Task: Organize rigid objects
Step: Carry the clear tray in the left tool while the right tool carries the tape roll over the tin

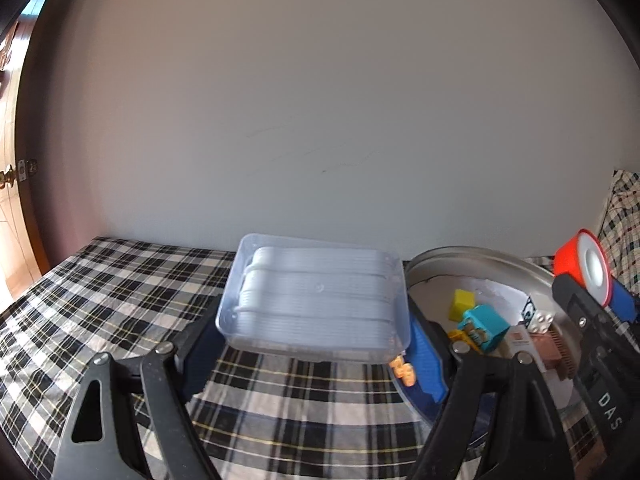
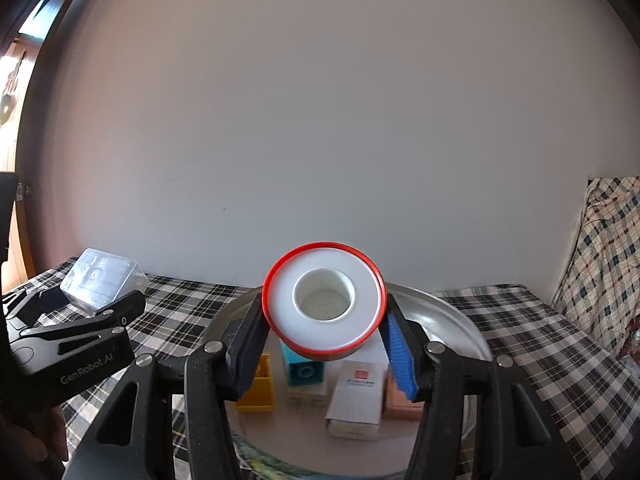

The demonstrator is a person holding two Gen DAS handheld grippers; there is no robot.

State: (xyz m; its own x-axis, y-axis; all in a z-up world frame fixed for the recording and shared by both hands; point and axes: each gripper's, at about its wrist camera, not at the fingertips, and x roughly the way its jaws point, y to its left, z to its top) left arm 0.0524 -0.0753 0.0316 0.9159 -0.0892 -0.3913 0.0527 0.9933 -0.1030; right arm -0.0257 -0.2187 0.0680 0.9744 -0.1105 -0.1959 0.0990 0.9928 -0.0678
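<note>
My left gripper [image 1: 314, 344] is shut on a clear plastic box [image 1: 316, 300] and holds it above the checked cloth, left of the round metal tray [image 1: 480, 258]. The box also shows in the right wrist view [image 2: 104, 280]. My right gripper [image 2: 324, 340] is shut on a red-rimmed white tape roll [image 2: 324, 300] and holds it above the tray [image 2: 452, 312]. The roll shows at the right of the left wrist view [image 1: 586, 276]. In the tray lie a yellow block [image 1: 462, 304], a teal block [image 1: 482, 326], a white carton [image 2: 358, 396] and a brown piece [image 1: 558, 358].
A checked cloth [image 1: 120, 304] covers the surface. A plain wall stands close behind. A small orange piece [image 1: 404, 370] lies at the tray's left edge. A checked pillow [image 2: 608, 248] is at the right. A door with a brass knob [image 1: 8, 178] is at the far left.
</note>
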